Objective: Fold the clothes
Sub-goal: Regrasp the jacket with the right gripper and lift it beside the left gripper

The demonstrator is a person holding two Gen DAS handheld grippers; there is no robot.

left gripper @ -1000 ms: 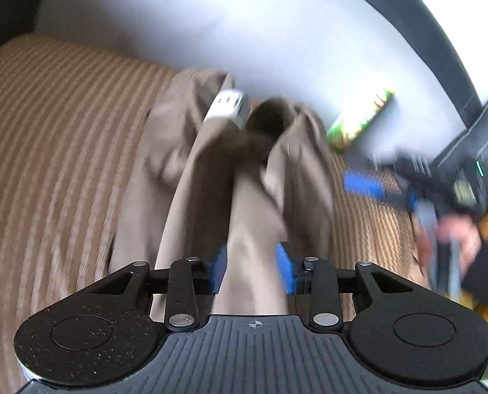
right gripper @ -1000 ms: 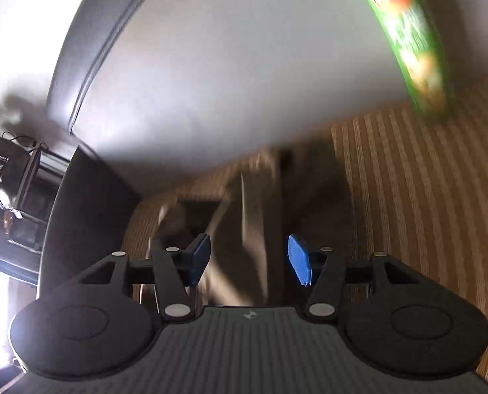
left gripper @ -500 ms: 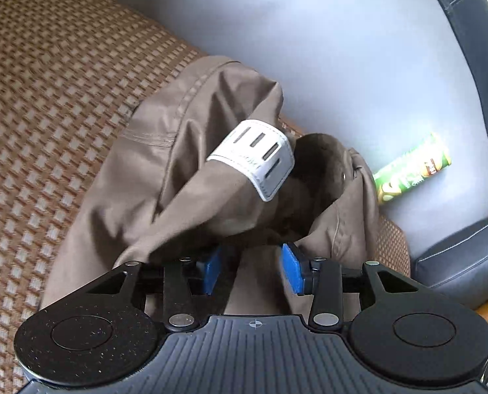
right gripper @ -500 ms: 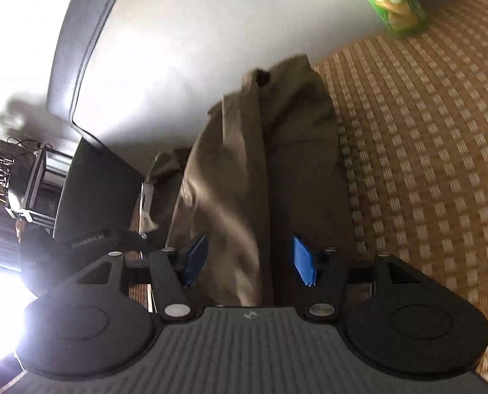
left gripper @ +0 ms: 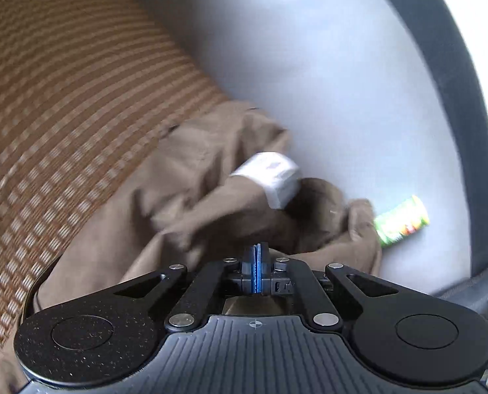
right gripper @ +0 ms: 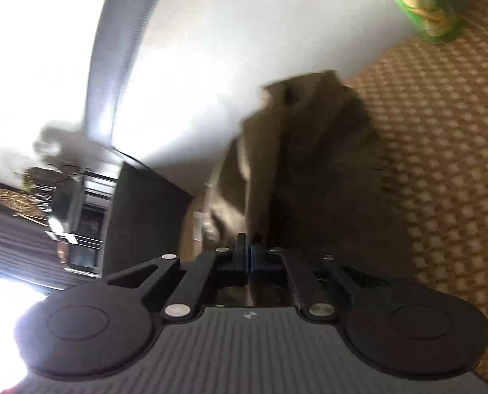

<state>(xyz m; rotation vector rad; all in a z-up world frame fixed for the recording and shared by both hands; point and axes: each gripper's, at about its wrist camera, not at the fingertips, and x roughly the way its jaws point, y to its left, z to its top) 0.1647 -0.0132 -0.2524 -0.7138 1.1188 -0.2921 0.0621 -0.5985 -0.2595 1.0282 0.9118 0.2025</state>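
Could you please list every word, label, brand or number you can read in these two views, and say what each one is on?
None can be read.
White patch on the brown garment: its marks are blurred.
Green snack can against the sofa back: printing is colour smears only.
Same can in the right wrist view: lettering also blurred.

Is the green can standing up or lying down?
Lying down. The can rests on its side by the cushion, behind the brown clothes.

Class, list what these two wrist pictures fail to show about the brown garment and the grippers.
- Left wrist view: whether the left gripper pinches any brown garment; the pad tips hide it. White tag blurred.
- Right wrist view: the right gripper likewise; garment blurred.
- Green can: cut off by the top edge.
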